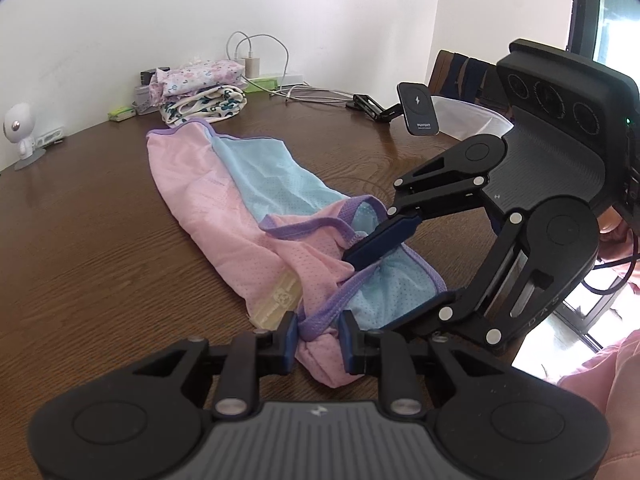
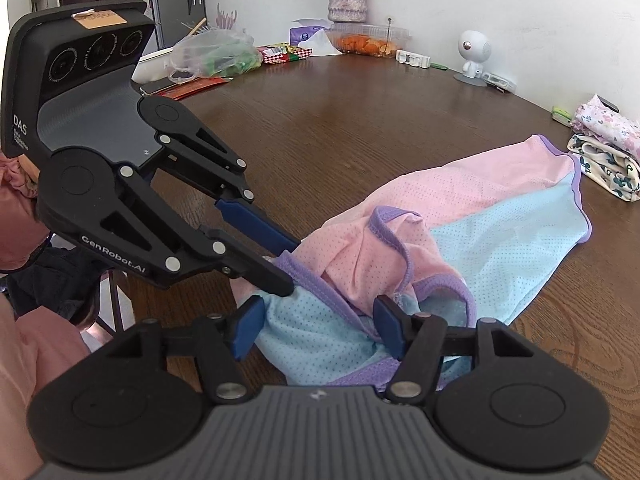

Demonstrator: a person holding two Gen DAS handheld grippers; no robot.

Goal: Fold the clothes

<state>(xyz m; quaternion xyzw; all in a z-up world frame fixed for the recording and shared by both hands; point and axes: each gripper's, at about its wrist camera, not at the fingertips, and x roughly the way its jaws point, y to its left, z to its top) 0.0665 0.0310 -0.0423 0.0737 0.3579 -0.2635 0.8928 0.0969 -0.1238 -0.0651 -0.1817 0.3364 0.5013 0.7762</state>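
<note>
Pink-and-light-blue mesh sleeveless garment w/ purple trim [image 1: 224,200] lies on round dark-brown wooden table [image 1: 80,248], long axis running from near edge, where both grippers sit, away toward far hem.

Left gripper [image 1: 319,338]: pads clamped on bunched pink fabric and purple trim at near end, narrow gap filled by cloth. Right gripper [image 2: 316,330]: jaws apart, straddling blue shoulder section; whether pads press cloth, cannot tell for certain, fabric appears slack between them. Judged not yet gripping.

Key relation for coming move: both grippers at same near end, side by side, left on pink side, right on blue side; bulk of garment extends straight ahead of both. Judged next step: right closes on blue shoulder, then both carry near end forward along long axis toward hem. Risk: rumpled armhole trim between grippers may fold in crooked.

View differences:
- Left wrist view: shows stack of folded floral cloths [image 1: 204,94] just beyond far hem; right gripper's lower finger hidden behind fabric.
- Right wrist view: shows width of right jaw gap and left fingertip resting against purple trim; table's far side cluttered, well apart from garment.
</note>
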